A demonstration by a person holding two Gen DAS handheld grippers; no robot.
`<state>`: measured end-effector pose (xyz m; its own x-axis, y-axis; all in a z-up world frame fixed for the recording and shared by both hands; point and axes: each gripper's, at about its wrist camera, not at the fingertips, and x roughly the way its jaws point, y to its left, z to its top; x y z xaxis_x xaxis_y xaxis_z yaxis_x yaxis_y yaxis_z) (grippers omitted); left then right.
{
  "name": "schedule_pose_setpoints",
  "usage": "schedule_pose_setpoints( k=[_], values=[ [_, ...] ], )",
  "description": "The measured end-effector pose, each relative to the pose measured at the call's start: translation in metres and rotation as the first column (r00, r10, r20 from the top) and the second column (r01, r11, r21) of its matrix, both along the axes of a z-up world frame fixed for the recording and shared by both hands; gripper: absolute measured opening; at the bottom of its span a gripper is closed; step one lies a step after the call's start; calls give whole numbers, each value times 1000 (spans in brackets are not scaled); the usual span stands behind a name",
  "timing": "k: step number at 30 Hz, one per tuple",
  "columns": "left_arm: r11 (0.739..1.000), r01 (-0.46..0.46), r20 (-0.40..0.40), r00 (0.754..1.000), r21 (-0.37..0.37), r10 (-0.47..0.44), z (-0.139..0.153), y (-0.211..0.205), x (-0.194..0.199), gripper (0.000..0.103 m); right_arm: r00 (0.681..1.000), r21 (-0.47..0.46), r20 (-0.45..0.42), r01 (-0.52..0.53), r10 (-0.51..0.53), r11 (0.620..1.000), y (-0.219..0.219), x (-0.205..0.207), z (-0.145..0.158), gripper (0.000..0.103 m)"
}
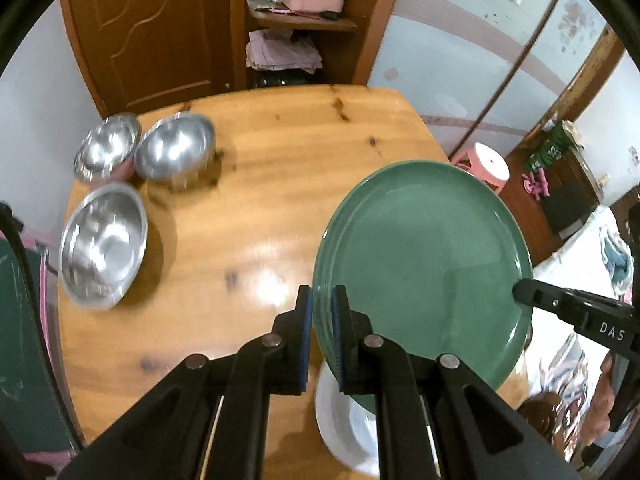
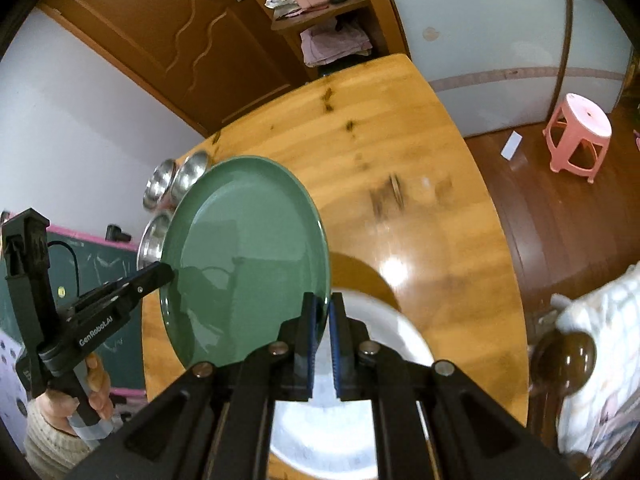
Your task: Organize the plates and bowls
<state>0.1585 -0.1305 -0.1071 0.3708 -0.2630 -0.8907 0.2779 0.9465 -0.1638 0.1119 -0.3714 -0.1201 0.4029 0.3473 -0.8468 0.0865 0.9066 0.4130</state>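
A green plate [image 1: 424, 264] is held in the air above the wooden table [image 1: 260, 184], tilted. My left gripper [image 1: 322, 320] is shut on its left rim. My right gripper [image 2: 322, 316] is shut on its right rim; its fingertips [image 1: 524, 292] show at the plate's right edge in the left wrist view. The green plate [image 2: 244, 256] also fills the left-centre of the right wrist view, where my left gripper [image 2: 166, 272] touches its far rim. A white plate [image 2: 344, 432] lies on the table under it. Three steel bowls [image 1: 104, 244], [image 1: 174, 148], [image 1: 108, 146] sit at the table's left.
A pink stool [image 2: 578, 136] stands on the floor to the right of the table. A wooden door [image 1: 152, 32] and a shelf unit [image 1: 300, 20] are behind the table. A green chalkboard [image 2: 96, 280] stands at the left.
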Motion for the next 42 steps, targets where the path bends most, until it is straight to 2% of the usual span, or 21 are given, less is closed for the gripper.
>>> schedule_pose_setpoints(
  k=[6,12,20,23,26,31,34,42],
  values=[
    [1000,-7,-49,999,-23,6,-32,4,-50,6,1000,1,-11,22,-22,1000,-2,-54,-31,6],
    [1000,-9,-68,998,-16,8,-62,-3,-71,6,997,-4,-49,65,-65,998,-8,-83,-67,6],
    [1000,25,-87,996,2,-25,-89,-19,-84,6,996,-86,-24,81,-83,993,-12,-92,-75,6],
    [999,25,-59,998,22,-23,-90,-22,-85,6,996,-86,-29,79,-81,993,-12,-91,-80,6],
    [1000,7,-73,997,0,-7,-93,-18,-81,6,996,-93,-30,78,-81,993,-9,-90,-83,6],
    [1000,3,-67,998,8,-3,-96,-19,-79,6,997,-149,-15,69,-72,986,-2,-88,-82,7],
    [1000,4,-61,998,12,-3,-96,-19,-78,6,997,-229,-17,69,-75,971,2,-87,-83,8],
    [1000,-2,-61,998,4,2,-97,-18,-77,7,999,-261,-1,51,-53,964,7,-86,-86,12]
  ],
)
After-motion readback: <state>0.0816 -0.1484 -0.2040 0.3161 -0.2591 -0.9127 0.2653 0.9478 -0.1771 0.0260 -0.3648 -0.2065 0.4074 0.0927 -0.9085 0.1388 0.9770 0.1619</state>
